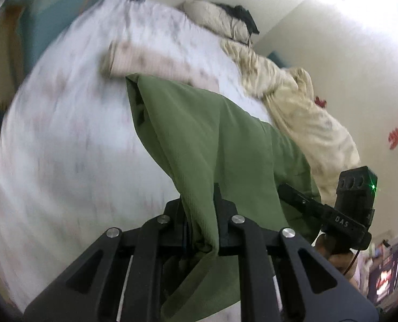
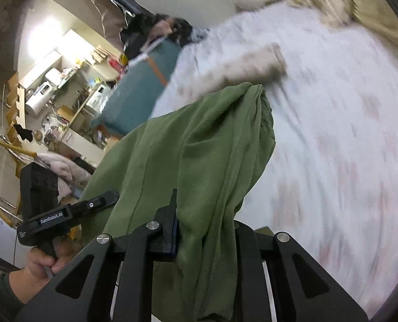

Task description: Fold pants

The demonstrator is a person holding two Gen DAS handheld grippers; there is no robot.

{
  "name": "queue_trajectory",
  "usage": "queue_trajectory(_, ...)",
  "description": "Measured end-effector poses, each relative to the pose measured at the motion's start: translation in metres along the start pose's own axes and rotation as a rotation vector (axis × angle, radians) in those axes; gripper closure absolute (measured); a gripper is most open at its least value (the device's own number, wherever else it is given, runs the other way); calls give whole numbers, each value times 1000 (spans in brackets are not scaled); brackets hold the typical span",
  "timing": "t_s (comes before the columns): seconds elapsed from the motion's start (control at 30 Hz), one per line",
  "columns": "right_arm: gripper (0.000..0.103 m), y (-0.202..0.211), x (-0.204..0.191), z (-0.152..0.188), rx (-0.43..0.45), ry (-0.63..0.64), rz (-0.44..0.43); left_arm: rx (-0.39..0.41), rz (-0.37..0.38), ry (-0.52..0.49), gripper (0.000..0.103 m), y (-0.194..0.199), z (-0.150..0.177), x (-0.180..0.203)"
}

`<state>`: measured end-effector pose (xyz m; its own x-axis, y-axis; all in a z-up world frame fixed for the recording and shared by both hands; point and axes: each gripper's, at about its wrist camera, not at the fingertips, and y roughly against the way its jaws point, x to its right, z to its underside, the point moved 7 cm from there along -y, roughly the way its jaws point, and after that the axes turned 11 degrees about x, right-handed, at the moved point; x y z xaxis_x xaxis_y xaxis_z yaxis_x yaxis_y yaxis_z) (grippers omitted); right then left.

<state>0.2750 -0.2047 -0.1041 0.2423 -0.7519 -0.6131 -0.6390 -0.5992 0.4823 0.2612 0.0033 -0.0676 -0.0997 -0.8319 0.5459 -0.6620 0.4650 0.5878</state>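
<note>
Both my claws are closed down on the green pants (image 1: 199, 139), one on each side of the same raised edge.

Left gripper (image 1: 200, 214): jaws narrow, cloth pinched between the pads. The fabric rises out of the jaws, runs away from me across the bed, and ends in a bunched fold resting on the white bedsheet (image 1: 64, 147). A loose flap hangs back over the gripper's linkage toward the camera.

Right gripper (image 2: 201, 222): jaws narrow, likewise clamped on a gathered bundle of the pants (image 2: 199, 147). The cloth drapes forward and to the left from the jaws; the far end touches the sheet (image 2: 346, 107) just beside a beige striped garment (image 2: 247, 64). That same beige garment (image 1: 150, 59) lies flat beyond the pants in the left wrist view.

Each gripper shows in the other's view: the right one (image 1: 292, 193) at the pants' right side, the left one (image 2: 110, 197) at their left side, my hand (image 2: 42, 263) on its handle.

A cream comforter (image 1: 292, 94) is heaped along the bed's far edge. The background is motion-blurred.
</note>
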Motion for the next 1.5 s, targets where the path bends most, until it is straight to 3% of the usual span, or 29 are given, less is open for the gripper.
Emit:
queue_trajectory(0.17,86,-85,6,-120,35,77,49,17,-43,-132,92,-80,-126,-11)
queue_trajectory(0.23,86,-116,14,-152,34,111,77,25,-59,-142,92,-121,-169,-26)
queue_trajectory(0.3,85,-161,28,-180,20,139,116,28,-80,-149,91,-161,-197,-47)
queue_trajectory(0.4,85,-216,51,-198,-1,170,159,34,-117,-169,91,-212,-215,-72)
queue_trajectory(0.57,85,-260,94,-183,-49,160,198,5,-185,-211,88,-264,-206,-106)
queue_trajectory(0.6,84,-267,101,-178,-65,167,211,4,-197,-209,80,-270,-204,-114)
queue_trajectory(0.63,78,-271,107,-175,-73,172,227,7,-221,-201,70,-274,-200,-123)
queue_trajectory(0.73,48,-269,125,-173,-59,144,258,16,-217,-152,59,-272,-195,-138)
queue_trajectory(0.83,40,-257,128,-170,-74,179,259,32,-232,-197,49,-259,-194,-136)
queue_trajectory(0.9,40,-242,127,-177,-56,211,292,88,-255,-237,49,-242,-202,-129)
queue_trajectory(1.0,38,-216,101,-198,61,289,290,304,-242,-302,49,-201,-226,-105)
queue_trajectory(1.07,42,-213,81,-201,96,341,272,380,-205,-322,49,-189,-234,-90)
queue_trajectory(1.13,51,-220,57,-197,101,393,246,331,-168,-309,57,-205,-228,-80)
queue_trajectory(1.2,57,-240,48,-185,45,427,255,242,-188,-340,78,-234,-211,-77)
queue_trajectory(1.23,64,-247,51,-180,24,432,273,190,-213,-359,83,-249,-201,-80)
queue_trajectory(1.33,69,-267,78,-154,-66,367,298,114,-232,-321,90,-271,-170,-97)
queue_trajectory(1.5,71,-266,100,-112,-73,344,264,111,-202,-377,91,-271,-123,-113)
